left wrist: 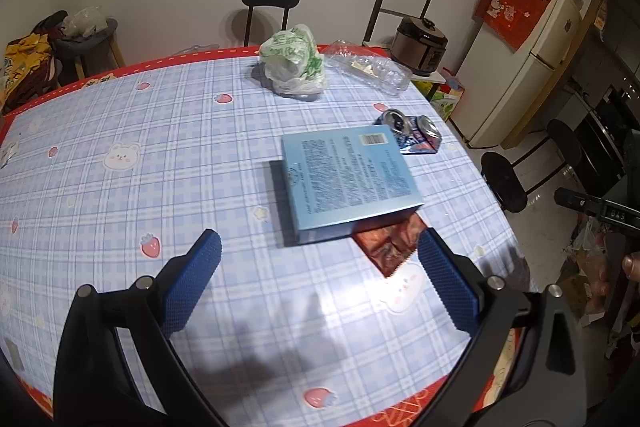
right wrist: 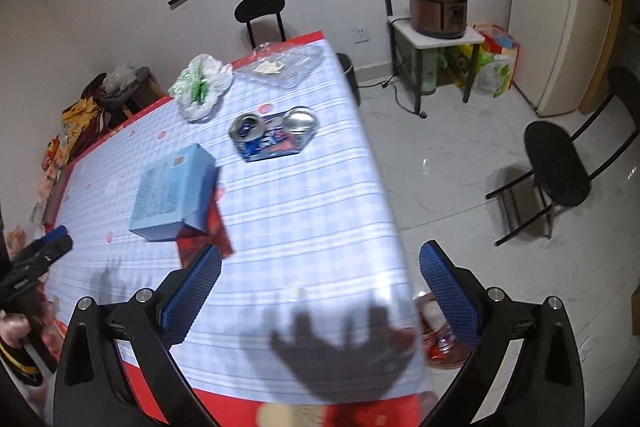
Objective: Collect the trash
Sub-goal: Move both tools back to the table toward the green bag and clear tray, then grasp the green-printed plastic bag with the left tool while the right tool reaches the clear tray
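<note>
little of the collecting looks done: the blue box (left wrist: pixel 350 183) lies on the red wrapper (left wrist: pixel 390 247) mid-table, with the crushed can (left wrist: pixel 416 135) just behind it and the plastic bag (left wrist: pixel 294 61) and clear tray (left wrist: pixel 370 67) near the far edge. the left gripper (left wrist: pixel 320 255) hangs wide and empty just short of the box and wrapper, and the right gripper (right wrist: pixel 320 267) is equally wide and empty over the table's near corner. every piece is left to gather, and no bin shows plainly.

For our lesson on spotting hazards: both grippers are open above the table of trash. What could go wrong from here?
1. The blue box lies on the red wrapper; pulling the wrapper may drag the box.
2. The crushed can lies towards the table edge and might be knocked off.
3. The crumpled plastic bag may slip from the pads.
</note>
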Demonstrator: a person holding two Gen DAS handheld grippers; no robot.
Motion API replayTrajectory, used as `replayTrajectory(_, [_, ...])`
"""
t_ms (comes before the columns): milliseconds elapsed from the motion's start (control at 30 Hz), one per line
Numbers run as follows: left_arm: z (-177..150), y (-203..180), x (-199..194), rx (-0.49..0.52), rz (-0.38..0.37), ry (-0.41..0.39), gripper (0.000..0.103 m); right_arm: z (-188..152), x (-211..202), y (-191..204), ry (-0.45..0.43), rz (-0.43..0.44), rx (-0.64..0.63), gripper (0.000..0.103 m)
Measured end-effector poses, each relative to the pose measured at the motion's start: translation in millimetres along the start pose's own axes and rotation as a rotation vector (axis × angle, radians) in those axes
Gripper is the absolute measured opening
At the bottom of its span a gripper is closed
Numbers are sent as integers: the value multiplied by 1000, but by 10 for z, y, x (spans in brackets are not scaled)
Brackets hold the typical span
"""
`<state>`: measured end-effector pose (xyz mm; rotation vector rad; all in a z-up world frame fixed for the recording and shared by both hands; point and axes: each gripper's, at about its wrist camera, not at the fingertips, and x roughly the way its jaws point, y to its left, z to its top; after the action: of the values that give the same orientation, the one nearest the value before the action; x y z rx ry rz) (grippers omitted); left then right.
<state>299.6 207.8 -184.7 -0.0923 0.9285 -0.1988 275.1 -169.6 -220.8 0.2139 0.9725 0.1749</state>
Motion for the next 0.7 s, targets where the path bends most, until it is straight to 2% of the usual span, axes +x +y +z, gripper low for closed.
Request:
replayTrajectory(167, [80,100,139,-25,-17,17,97,89,117,180,26,14,-63,96])
replayTrajectory(333, [297,145,281,-50,-9,15,97,335,333,173,51,52,-107,88])
replayTrajectory(433, [600,131,450,-36,19,10,97,513,452,144,56,76,-118,87])
replayTrajectory(567, [1160,107,824,19,44,-16,97,781,603,107,49,89,-141,87])
replayTrajectory(700, [1738,247,1367,-17,24,-4,97,1030,767,18,48,105,-136,87])
